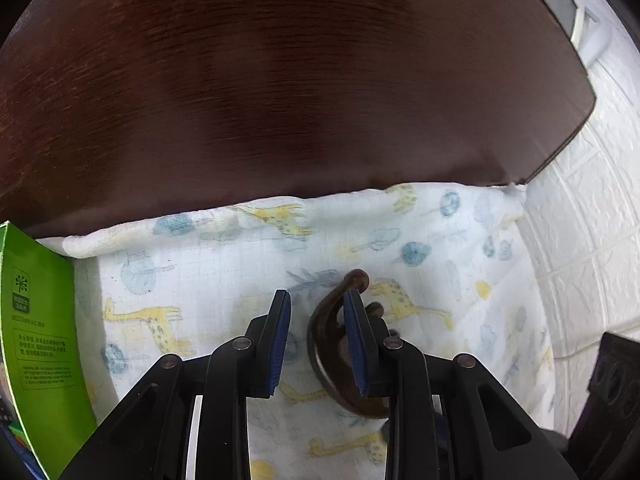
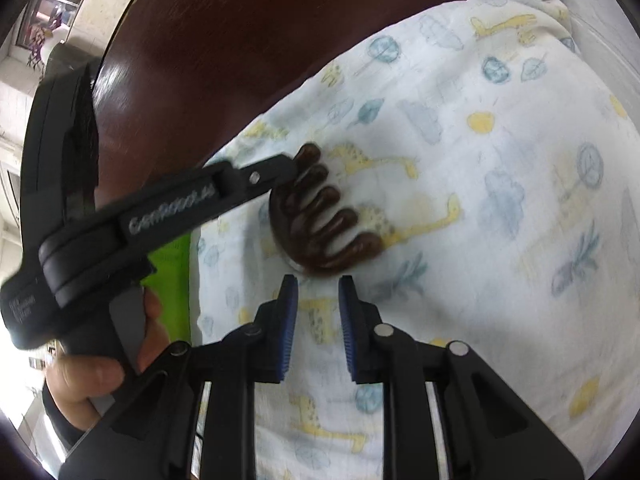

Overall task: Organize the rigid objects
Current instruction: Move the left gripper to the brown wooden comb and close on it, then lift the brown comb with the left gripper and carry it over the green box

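The dark wide-toothed comb (image 1: 324, 344) lies flat on the giraffe-print cloth (image 1: 200, 264) that covers the near part of the dark wooden table (image 1: 280, 80), off to the right of the green box (image 1: 40, 320) with a bare stretch of cloth between them.

The left claw (image 1: 318, 294) points steeply down over the comb and stands released. The comb's curved spine sits between the pads, against the pad farther from the green box, while the pad nearer the box is clear of it.

The right claw (image 2: 318, 280) is clenched almost fully on nothing, its tips just short of the comb's spine on the side away from the teeth.

The step in hand looks like the pick-up of the comb by the left claw. To do it well, the claw wants shifting a touch away from the green box, so the spine sits midway between the pads and not against one of them. Both pads should go down to the cloth before closing, and should close on the solid spine, not on the rounded teeth, which would likely slip. The thin cloth may get pinched and lift along with it. The right claw could steady the comb by its spine.
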Available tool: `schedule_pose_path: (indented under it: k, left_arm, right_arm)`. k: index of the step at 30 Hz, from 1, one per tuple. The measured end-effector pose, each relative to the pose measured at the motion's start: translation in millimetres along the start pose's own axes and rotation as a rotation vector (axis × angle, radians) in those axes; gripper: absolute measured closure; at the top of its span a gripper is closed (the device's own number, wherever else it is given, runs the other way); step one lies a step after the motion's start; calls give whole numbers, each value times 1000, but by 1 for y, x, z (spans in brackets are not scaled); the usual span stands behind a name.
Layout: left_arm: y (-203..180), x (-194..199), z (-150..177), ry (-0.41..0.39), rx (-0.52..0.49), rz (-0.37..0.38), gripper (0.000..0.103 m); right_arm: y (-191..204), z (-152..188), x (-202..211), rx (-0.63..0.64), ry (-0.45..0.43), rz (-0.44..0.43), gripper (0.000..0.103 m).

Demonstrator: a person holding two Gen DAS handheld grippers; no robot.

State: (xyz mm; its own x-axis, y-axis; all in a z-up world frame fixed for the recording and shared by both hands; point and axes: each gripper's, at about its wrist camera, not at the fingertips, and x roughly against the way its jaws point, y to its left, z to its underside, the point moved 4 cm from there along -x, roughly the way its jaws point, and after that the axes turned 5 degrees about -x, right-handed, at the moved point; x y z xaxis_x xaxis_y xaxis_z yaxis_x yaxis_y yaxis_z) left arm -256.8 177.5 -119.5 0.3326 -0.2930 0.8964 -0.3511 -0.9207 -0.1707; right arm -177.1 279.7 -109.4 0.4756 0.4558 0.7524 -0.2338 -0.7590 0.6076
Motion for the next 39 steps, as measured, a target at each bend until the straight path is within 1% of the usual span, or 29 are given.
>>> schedule_pose_path:
  k: [2,5,6,8,12,16,19,21,22,23,25,26,28,30,34,36,39]
  left_arm:
    - [0,-2,0,-3,-11,-5,76]
    - [-2,1,3,3,-37,-45,76]
    - [-2,2,6,12,-33,-44,76]
    - [-1,3,11,26,-18,-29,80]
    - [0,6,21,44,17,-19,82]
    - [-1,11,28,56,0,-40,83]
    - [-1,9,29,49,-8,-51,83]
    - [-2,9,29,45,3,-65,85]
    - [-1,9,31,43,-6,-73,90]
    - [-2,9,32,41,-11,-82,91]
    - [-2,11,33,38,-13,-72,91]
    - [-1,12,34,36,-12,-62,91]
    - [3,14,35,39,6,-33,91]
    - [5,15,36,39,19,-23,91]
    - [2,16,34,32,-4,-42,91]
    - [3,17,35,28,1,-46,91]
    - [1,21,36,12,-3,-37,91]
  right_arm:
    - [-5,-8,0,-14,-12,4,86]
    - [-10,-19,3,-8,-36,23,84]
    - [-12,-22,4,-9,-43,33,84]
    - [-14,-28,4,-13,-30,27,83]
    - [-11,-30,1,-1,-25,61,83]
    - [-4,-31,-3,46,-26,117,83]
    - [1,-30,-7,85,-20,152,82]
    - [6,-27,-7,132,-19,188,82]
    - [8,-27,-8,150,-14,198,83]
    - [6,-28,-5,154,-14,208,84]
    - [3,-29,-4,148,-4,197,85]
    - [0,-30,-3,140,-2,192,89]
    - [-3,-29,-3,125,2,169,89]
    - [-3,-28,-1,128,4,167,89]
    - [6,-26,-8,169,-3,204,89]
    - [11,-26,-14,174,-2,213,89]
    - [10,-26,-4,183,-13,206,89]
